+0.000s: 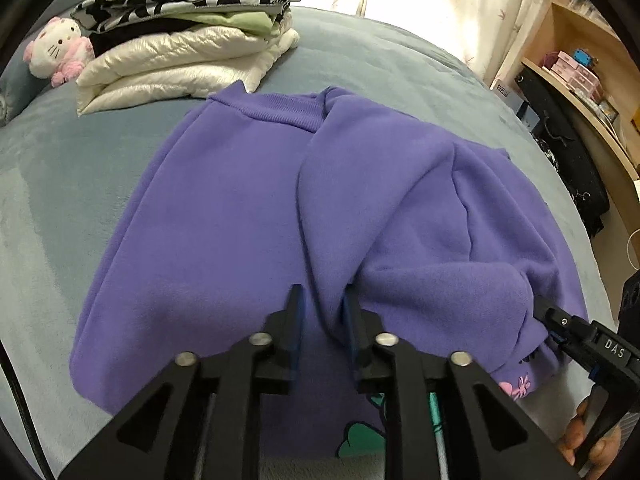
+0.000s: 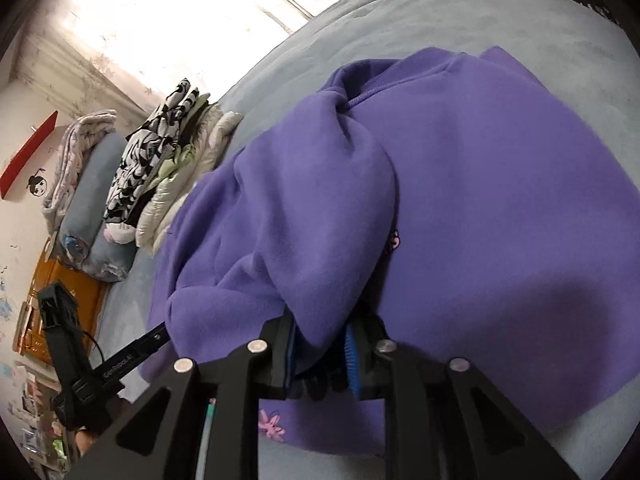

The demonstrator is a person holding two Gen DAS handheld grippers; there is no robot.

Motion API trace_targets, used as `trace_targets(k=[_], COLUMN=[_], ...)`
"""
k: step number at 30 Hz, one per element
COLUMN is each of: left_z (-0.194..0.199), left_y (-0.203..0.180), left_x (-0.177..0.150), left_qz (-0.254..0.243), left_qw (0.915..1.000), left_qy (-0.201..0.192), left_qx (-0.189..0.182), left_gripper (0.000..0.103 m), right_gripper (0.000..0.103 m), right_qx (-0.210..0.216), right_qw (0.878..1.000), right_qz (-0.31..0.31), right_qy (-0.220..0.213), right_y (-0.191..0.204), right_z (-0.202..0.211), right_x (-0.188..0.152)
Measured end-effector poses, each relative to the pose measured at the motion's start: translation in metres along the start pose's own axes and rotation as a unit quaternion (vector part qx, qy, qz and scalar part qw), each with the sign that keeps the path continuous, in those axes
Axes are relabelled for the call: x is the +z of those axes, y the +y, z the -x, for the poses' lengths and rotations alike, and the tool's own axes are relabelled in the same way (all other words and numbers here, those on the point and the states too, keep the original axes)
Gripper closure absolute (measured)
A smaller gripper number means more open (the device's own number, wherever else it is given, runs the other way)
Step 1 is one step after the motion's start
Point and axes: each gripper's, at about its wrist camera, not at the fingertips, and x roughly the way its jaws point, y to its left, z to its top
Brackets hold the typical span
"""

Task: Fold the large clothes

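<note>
A purple sweatshirt [image 1: 224, 216] lies spread on a grey-blue bed [image 1: 48, 208], with one side folded over its middle and its ribbed collar at the far end.

In the left wrist view, the left tongs [image 1: 322, 320] sit at the near edge of the sweatshirt with a ridge of purple cloth between their fingers; the fingers stand slightly apart, pinching that fold. At the right edge, the right tongs [image 1: 538, 312] reach in and bite the bunched sleeve near its cuff, where a pink flower print [image 1: 516, 386] shows. At the far left a stack of folded clothes [image 1: 180, 40] rests on the bed, white padded jacket lowest, green and black pieces between, black-and-white print on top. A pink and white plush cat [image 1: 58, 50] leans beside it. A wooden shelf [image 1: 576, 60] at the far right holds small pink boxes [image 1: 572, 72].

The right wrist view shows the right tongs [image 2: 320, 340] closed on a thick fold of sweatshirt [image 2: 480, 200], and the left tongs [image 2: 160, 334] entering from the left, tips hidden under the cloth. Only this view shows a rolled blue blanket [image 2: 92, 208] beyond the stack [image 2: 160, 168].
</note>
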Motion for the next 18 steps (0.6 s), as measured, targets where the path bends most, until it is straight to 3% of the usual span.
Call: trace_targets(k=[2,4,8,11,16,18], left_z=[0.007,0.017,0.038,0.048,0.041,0.031], left_y=[0.000,0.002,0.001,-0.012,-0.051,-0.062], left_x=[-0.001,-0.004,-0.009,-0.009,-0.002,0.003], left_qz=[-0.003,-0.003,0.000,-0.013,-0.060,-0.073], left_qw=[1.0000,0.9997,0.9983,0.9974,0.9947,0.9938], left_qy=[-0.002,-0.014,-0.049,-0.070,-0.072,-0.071], left_qx=[0.004,0.022,0.032,0.005,-0.042,-0.044], left_gripper=[0.057,0.049,0.049,0.049,0.049,0.049], right_gripper=[0.073,0.066,0.065,0.065,0.065,0.065], right_qx=[-0.009,-0.027,-0.063,-0.055,-0.024,-0.009], right_qw=[1.000,0.999,0.995,0.992,0.987,0.985], right_qz=[0.005,0.012,0.039,0.071,0.128,0.149], right_qy=[-0.004,-0.016,-0.065,-0.094,-0.091,-0.083], right_y=[0.003,0.006,0.016,0.032,0.065,0.076], right_z=[0.008,0.021,0.047,0.056,0.035,0.020], right_x=[-0.001,-0.002,-0.006,-0.006,0.001,0.003])
